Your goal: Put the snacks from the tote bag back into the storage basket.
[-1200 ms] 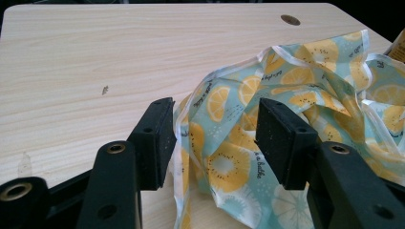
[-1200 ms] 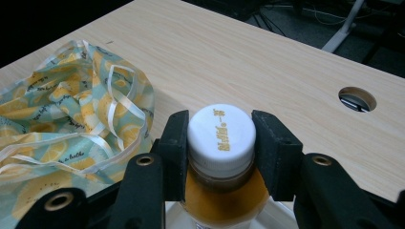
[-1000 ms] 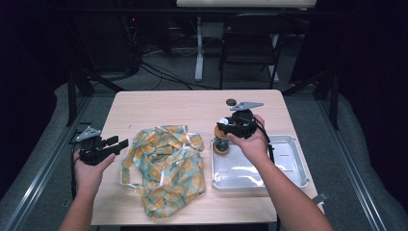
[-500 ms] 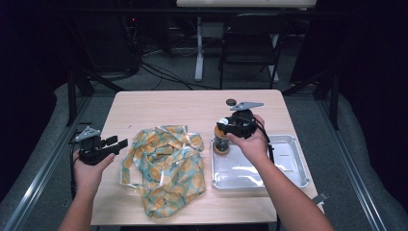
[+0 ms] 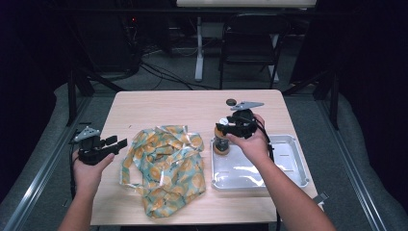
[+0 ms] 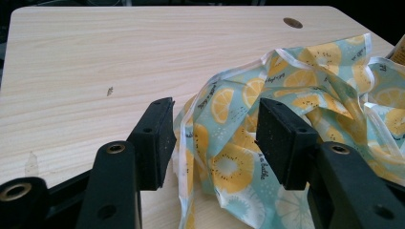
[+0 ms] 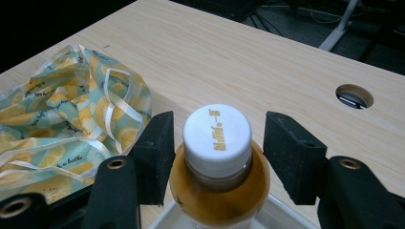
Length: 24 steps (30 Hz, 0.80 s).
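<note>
An amber drink bottle (image 5: 222, 144) with a white cap (image 7: 217, 131) stands upright in the near-left corner of a white tray (image 5: 288, 166). My right gripper (image 5: 223, 130) hangs over it from the right. Its jaws have just been opening and now stand open on either side of the cap (image 7: 222, 143), with a gap on each side. A crumpled bag with a lemon print (image 5: 166, 168) lies in the middle of the table. My left gripper (image 5: 115, 142) is open at the bag's left edge, and bag fabric (image 6: 224, 143) lies below and beyond its jaws.
The light wooden table (image 5: 183, 106) has a round cable hole (image 5: 231, 102) near its far edge, behind the bottle. The tray sits at the right front. Dark floor, a chair and a desk leg lie beyond the table.
Both hands, the bottle and the bag stay where they were. The right jaws look a little wider apart around the bottle's top.
</note>
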Each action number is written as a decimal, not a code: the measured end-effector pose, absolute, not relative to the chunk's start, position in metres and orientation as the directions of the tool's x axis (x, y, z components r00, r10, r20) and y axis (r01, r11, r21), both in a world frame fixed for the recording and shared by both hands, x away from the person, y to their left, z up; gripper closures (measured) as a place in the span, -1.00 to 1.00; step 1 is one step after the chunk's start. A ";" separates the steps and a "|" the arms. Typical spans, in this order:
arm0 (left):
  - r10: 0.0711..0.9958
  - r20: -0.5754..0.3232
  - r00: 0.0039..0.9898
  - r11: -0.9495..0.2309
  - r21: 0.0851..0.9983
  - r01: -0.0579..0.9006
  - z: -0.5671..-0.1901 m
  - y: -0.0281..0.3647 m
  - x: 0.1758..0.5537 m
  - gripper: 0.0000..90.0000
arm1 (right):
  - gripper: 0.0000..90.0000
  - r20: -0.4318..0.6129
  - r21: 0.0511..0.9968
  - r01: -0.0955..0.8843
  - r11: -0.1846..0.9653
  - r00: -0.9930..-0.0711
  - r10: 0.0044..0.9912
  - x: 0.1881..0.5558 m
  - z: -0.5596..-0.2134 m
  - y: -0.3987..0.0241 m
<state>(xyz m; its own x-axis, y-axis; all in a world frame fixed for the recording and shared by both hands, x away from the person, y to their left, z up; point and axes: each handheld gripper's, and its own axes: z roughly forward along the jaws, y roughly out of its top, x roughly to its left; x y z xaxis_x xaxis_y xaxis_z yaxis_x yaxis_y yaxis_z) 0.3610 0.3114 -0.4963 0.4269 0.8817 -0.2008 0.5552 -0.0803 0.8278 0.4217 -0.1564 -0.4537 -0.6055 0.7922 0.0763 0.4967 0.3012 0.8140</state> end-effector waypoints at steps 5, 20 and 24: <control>0.882 -0.202 0.427 -0.081 0.826 0.557 -0.497 0.312 0.361 0.07 | -0.09 0.078 0.814 0.500 0.296 -0.598 0.798 0.422 -0.454 -0.157; 0.883 -0.202 0.424 -0.078 0.827 0.556 -0.496 0.313 0.361 0.06 | -0.16 0.073 0.819 0.493 0.294 -0.597 0.799 0.419 -0.450 -0.158; 0.883 -0.202 0.423 -0.079 0.826 0.558 -0.496 0.313 0.361 0.06 | -0.16 0.065 0.818 0.490 0.302 -0.600 0.798 0.418 -0.448 -0.157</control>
